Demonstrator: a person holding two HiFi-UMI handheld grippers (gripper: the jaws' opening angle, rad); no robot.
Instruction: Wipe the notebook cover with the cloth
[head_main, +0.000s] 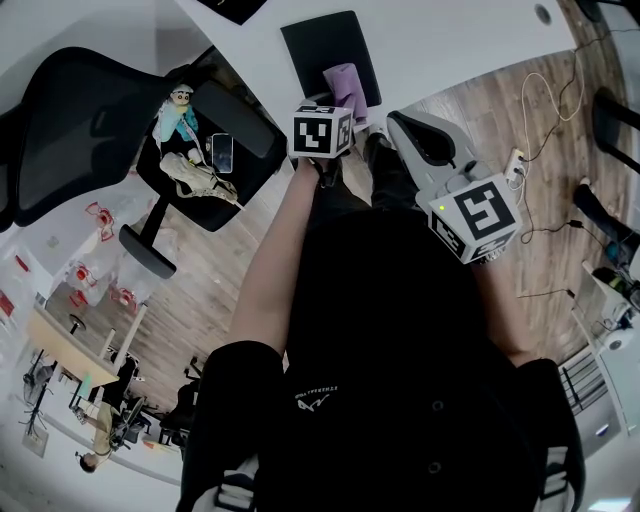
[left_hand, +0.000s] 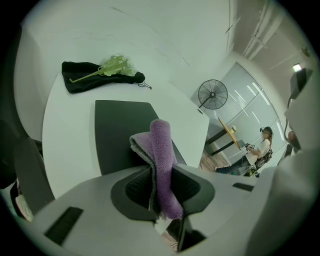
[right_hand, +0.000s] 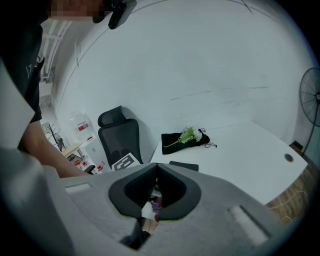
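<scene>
In the head view, the left gripper (head_main: 336, 110) reaches forward over the near edge of a white surface (head_main: 450, 40), its marker cube facing up. A purple cloth (head_main: 347, 85) sticks out from its tip and overlaps the near end of the dark notebook (head_main: 310, 45), which lies flat on the surface. The right gripper (head_main: 398, 122) hangs just to the right, over the wooden floor (head_main: 520, 120) beside the surface edge and near the left one without touching it. To the left stands a black office chair (head_main: 80, 130) with a small doll (head_main: 180, 110) on its seat.

In the left gripper view, the jaws are clamped on the folded cloth (left_hand: 161, 160), which rises upright between them, purple on one face and grey on the other. Behind it the notebook (left_hand: 120, 130) lies closed on the surface; whether the cloth touches its cover cannot be told. Farther back is a black pouch (left_hand: 82, 80) with a green sprig (left_hand: 116, 66) lying on it. A standing fan (left_hand: 212, 93) is beyond the surface's far edge.

In the right gripper view, the jaws are pressed together with nothing held between them. Past them a sliver of the notebook (right_hand: 183, 165) shows, with the pouch and sprig (right_hand: 186, 137) farther off on the surface, and the chair (right_hand: 120, 135) at the left.
</scene>
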